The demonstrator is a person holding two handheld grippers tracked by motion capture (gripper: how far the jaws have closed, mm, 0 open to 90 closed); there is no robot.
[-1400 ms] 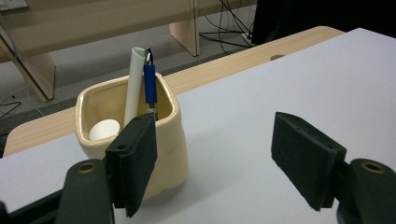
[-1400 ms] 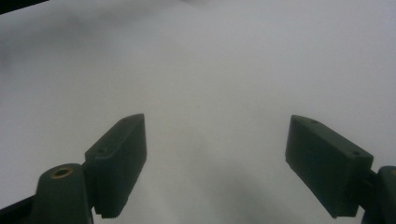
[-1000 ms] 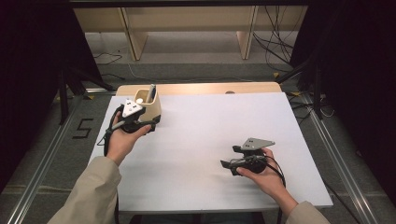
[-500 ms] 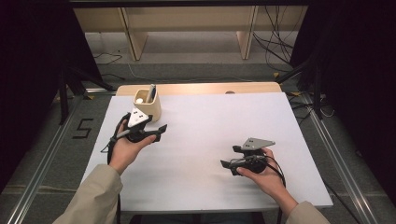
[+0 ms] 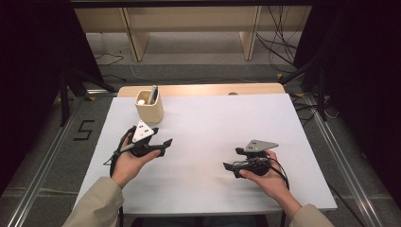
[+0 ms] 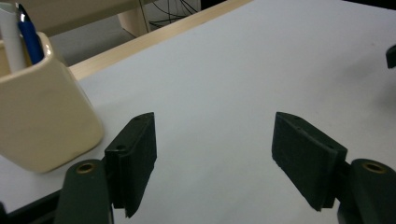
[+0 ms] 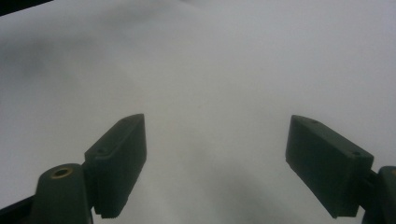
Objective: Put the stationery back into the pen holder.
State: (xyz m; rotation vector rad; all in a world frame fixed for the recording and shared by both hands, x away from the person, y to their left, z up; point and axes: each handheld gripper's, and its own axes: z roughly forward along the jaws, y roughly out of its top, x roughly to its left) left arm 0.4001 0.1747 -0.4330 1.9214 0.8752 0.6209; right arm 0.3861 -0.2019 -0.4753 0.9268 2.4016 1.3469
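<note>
Cream cup point(image 5: 150, 109): stood on the counter point(image 5: 213, 189), pens held inside.
Left hand-held gripper point(image 5: 163, 144): spread wide, nothing gripped.
Right hand-held gripper point(image 5: 229, 168): spread wide, nothing gripped.

A lab: white-covered table point(image 5: 203, 142), floor rails point(image 5: 42, 189), trailing cables point(image 5: 279, 42).

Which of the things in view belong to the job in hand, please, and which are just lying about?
In the job:
- cup, nearest the left claw
- pens standing in it
- left claw, open and empty
- right claw, open and empty

Lying about:
- cables on the floor
- shelf beyond the table
</note>
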